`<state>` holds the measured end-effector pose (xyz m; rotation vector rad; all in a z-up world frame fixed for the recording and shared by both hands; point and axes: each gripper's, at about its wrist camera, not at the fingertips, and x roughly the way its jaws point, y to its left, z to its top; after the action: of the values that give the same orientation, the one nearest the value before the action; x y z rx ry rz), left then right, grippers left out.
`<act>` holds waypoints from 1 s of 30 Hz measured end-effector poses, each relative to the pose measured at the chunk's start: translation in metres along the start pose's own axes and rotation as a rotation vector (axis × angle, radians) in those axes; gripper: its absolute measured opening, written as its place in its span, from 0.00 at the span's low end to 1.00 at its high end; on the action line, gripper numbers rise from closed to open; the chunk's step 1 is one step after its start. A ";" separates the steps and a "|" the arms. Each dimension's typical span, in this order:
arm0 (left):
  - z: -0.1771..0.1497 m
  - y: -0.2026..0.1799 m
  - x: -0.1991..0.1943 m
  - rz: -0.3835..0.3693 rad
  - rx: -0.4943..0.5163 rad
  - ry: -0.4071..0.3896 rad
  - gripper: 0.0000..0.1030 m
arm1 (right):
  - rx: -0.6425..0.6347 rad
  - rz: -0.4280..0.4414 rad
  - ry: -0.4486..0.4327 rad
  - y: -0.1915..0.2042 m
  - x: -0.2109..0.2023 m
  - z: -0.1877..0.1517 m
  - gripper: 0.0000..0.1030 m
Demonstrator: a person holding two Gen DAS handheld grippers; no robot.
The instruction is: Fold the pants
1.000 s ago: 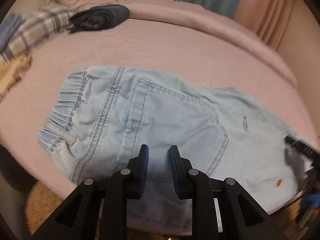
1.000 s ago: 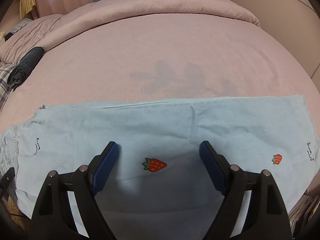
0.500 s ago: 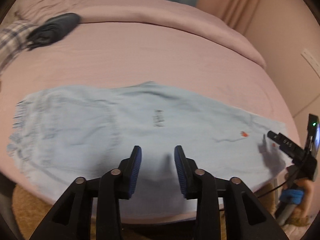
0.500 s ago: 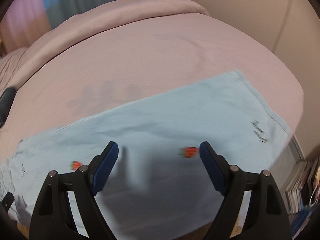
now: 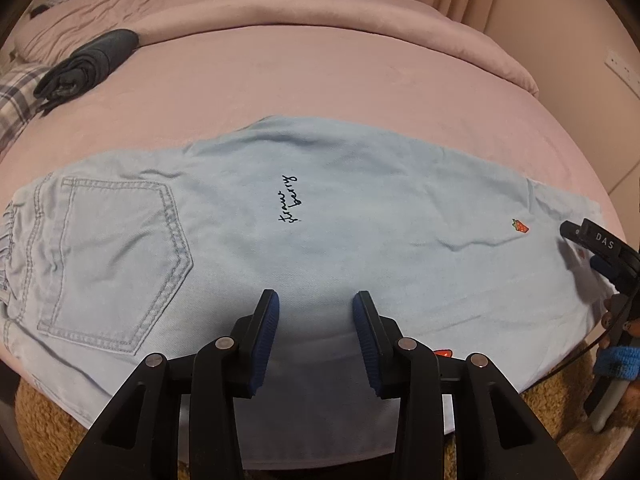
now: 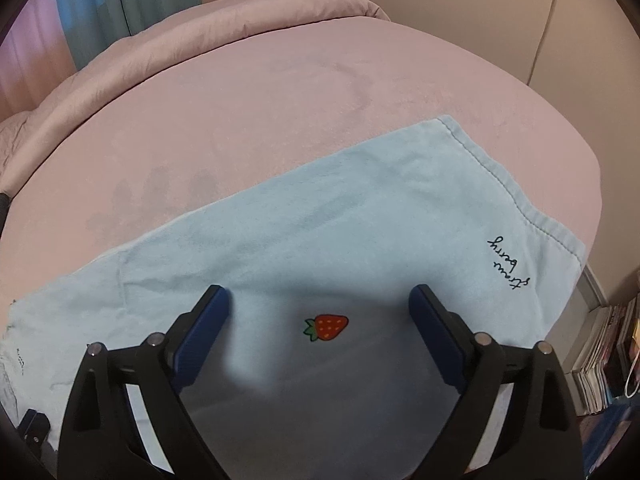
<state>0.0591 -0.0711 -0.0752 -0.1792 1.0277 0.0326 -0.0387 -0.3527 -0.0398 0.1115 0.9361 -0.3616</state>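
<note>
Light blue denim pants [image 5: 320, 216] lie flat across the pink bed [image 5: 320, 80], waistband and back pocket [image 5: 116, 264] at the left, legs running right. My left gripper [image 5: 316, 304] hovers over the near edge at mid-thigh. Its jaws are opening, with nothing between them. In the right wrist view the leg end [image 6: 360, 216] slants up to its hem [image 6: 516, 200] on the right. My right gripper [image 6: 319, 296] hangs above it, jaws opening very wide, and the fabric below them bears an embroidered strawberry [image 6: 326, 327]. That right gripper [image 5: 600, 248] also shows at the left view's right edge.
A dark folded garment [image 5: 88, 62] and plaid cloth [image 5: 16, 96] lie at the bed's far left. A rolled pink duvet [image 5: 320, 12] runs along the far side. A brown fluffy rug [image 5: 36, 412] lies below the near edge. Stacked books [image 6: 604, 356] stand beyond the bed's right end.
The left view has slid right along the pants, from the waistband to mid-leg, and its jaws have spread. The right view has shifted toward the hem and rolled, its jaws slightly wider.
</note>
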 end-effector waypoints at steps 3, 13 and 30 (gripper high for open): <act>-0.004 -0.002 -0.002 0.000 -0.006 -0.004 0.38 | 0.000 0.022 -0.001 -0.010 0.005 0.007 0.91; 0.002 -0.005 -0.002 0.001 -0.002 0.036 0.38 | 0.138 -0.006 -0.062 -0.045 -0.015 0.005 0.82; 0.022 -0.038 0.008 -0.161 0.039 0.071 0.38 | 0.334 -0.048 -0.091 -0.107 -0.020 -0.001 0.74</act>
<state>0.0864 -0.1057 -0.0658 -0.2288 1.0814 -0.1407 -0.0876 -0.4478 -0.0177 0.3754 0.7832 -0.5619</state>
